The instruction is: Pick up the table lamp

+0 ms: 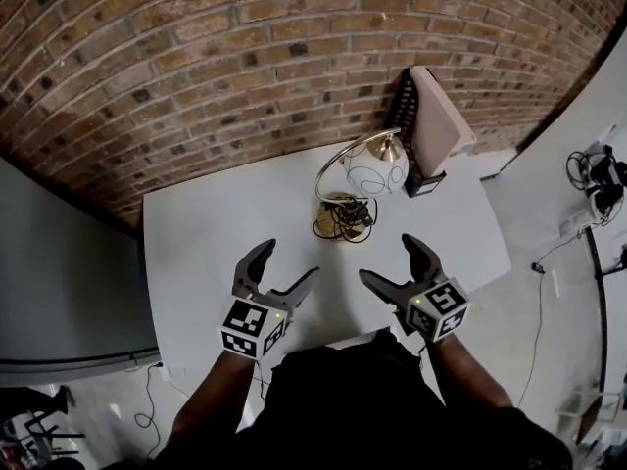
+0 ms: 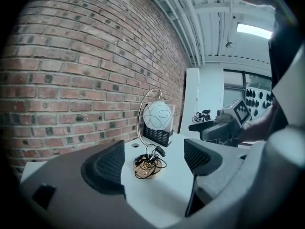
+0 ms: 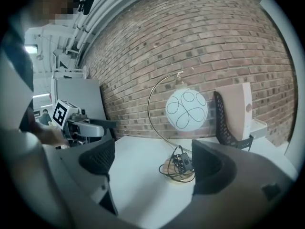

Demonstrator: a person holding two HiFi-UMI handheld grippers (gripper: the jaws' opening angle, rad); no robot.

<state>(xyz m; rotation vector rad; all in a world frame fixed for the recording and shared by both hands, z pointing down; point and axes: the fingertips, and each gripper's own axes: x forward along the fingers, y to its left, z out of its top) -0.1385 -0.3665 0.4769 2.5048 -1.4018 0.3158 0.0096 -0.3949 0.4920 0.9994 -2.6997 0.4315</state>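
Left gripper (image 1: 290,264) was held over the near part of the white table (image 1: 196,233). Jaws were wide apart with nothing between the pads, and the lamp was only seen through the gap, well ahead.

Table lamp (image 1: 359,189) was stood upright mid-table, toward the brick wall (image 1: 147,57): round base (image 1: 341,219), thin arched stem (image 3: 148,113), white globe shade (image 1: 375,168) hung from the arch. Cord (image 1: 338,227) and inline switch were bundled loose on the base.

Right gripper (image 1: 388,259) was likewise held short of the lamp, jaws spread, empty. Mesh holder (image 1: 423,130) was sat just beside the shade, on its right.

Risks, as judged:
- The lamp looked top-heavy, so the globe could be set swinging, or the lamp tipped, if only the stem were pinched.
- The thin stem could be lost from the pads.
- The loose cord could be snagged or dragged.
- The shade could be knocked against the holder on lift.
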